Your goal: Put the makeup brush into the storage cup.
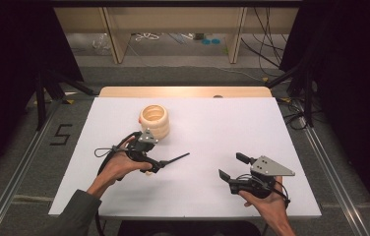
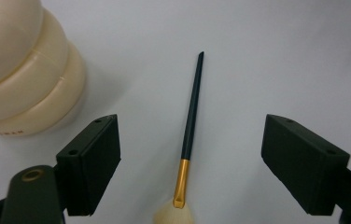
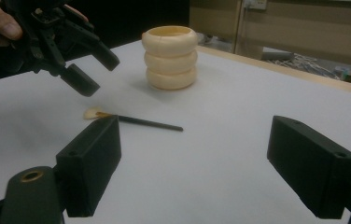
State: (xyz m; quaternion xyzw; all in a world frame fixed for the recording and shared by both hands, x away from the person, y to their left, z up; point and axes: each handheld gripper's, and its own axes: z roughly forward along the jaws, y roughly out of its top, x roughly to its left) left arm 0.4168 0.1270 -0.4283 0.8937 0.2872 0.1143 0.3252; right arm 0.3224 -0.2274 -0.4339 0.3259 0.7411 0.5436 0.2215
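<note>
A makeup brush (image 2: 192,107) with a dark handle, gold ferrule and cream bristles lies flat on the white table (image 1: 212,128). My left gripper (image 2: 192,130) hovers over its bristle end, open, with jaws wide on either side and not touching it. In the high view the left gripper (image 1: 149,162) covers the bristles, and the brush handle (image 1: 177,158) pokes out to the right. A cream ribbed holder (image 1: 154,120), like three stacked rings, stands upright just behind the left hand. My right gripper (image 1: 233,166) rests open and holds nothing at the front right.
The right gripper view shows the brush (image 3: 150,122), the holder (image 3: 171,58) and the left gripper (image 3: 92,65) above the bristles. A bare wooden strip (image 1: 183,91) runs along the table's far edge. Dark stands and cables flank the table.
</note>
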